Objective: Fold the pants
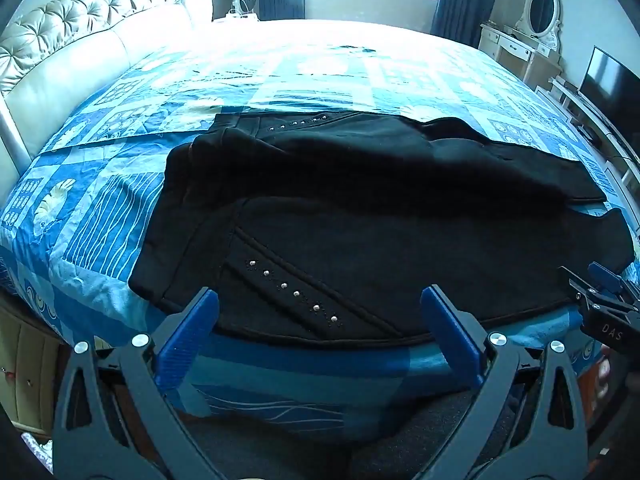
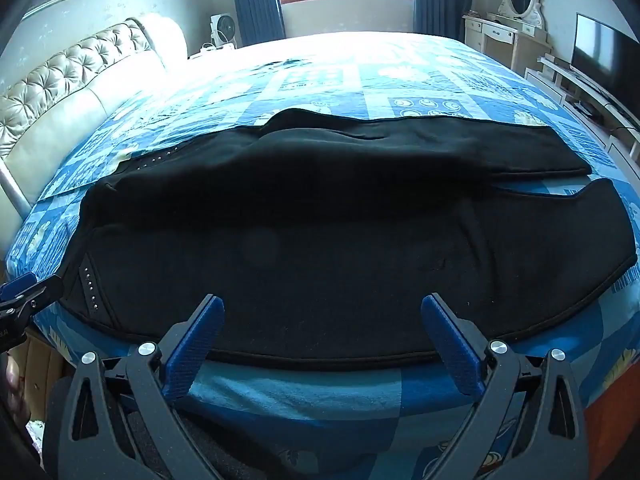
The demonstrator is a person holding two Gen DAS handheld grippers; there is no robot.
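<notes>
Bed [image 1: 100, 216]: we are seeing black pants [image 1: 360, 240] lying spread flat, ready for folding.
Left gripper [image 1: 320, 312]: gaping wide, holding nothing.
Right gripper [image 2: 322, 316]: gaping wide, holding nothing.

Black pants [image 2: 320, 220] lie spread flat across the near part of the bed [image 2: 400, 80], legs side by side toward the right, studs at the left end. The right gripper [image 2: 320, 320] hangs over the pants' near hem, jaws wide apart and empty. The left gripper [image 2: 24, 292] shows left of the pants.
</notes>
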